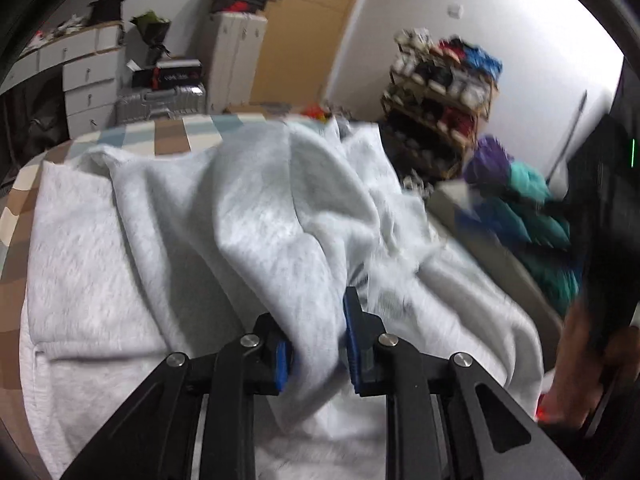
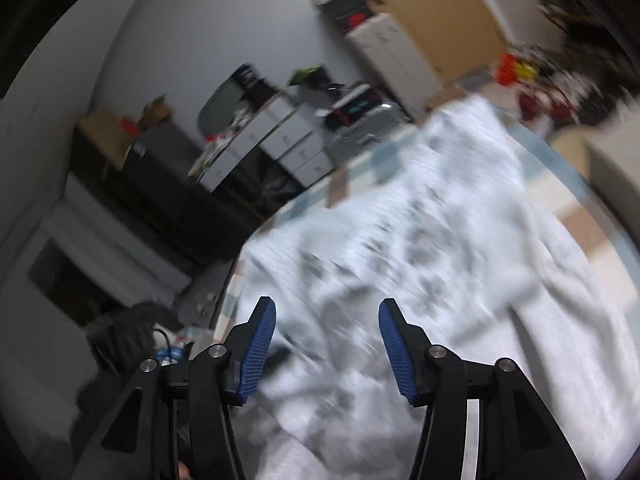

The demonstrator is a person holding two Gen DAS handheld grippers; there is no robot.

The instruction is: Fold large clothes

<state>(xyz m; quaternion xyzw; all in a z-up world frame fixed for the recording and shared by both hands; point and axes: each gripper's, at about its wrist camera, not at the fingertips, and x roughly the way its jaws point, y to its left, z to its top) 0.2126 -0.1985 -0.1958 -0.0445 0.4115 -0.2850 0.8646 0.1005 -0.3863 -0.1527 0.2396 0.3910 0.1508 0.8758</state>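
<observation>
A large light grey sweatshirt (image 1: 248, 216) lies rumpled over a checked table (image 1: 172, 140). My left gripper (image 1: 316, 340) is shut on a thick fold of the sweatshirt and holds it lifted, the cloth bunched between the blue pads. In the right wrist view the same sweatshirt (image 2: 420, 248) shows blurred on the table (image 2: 592, 224). My right gripper (image 2: 327, 332) is open and empty above the sweatshirt's near part.
White drawer units (image 1: 88, 80) and stacked boxes (image 1: 240, 32) stand behind the table. A cluttered shoe rack (image 1: 436, 92) and a pile of purple and teal clothes (image 1: 520, 200) are to the right. A person's hand (image 1: 576, 364) is at the right edge.
</observation>
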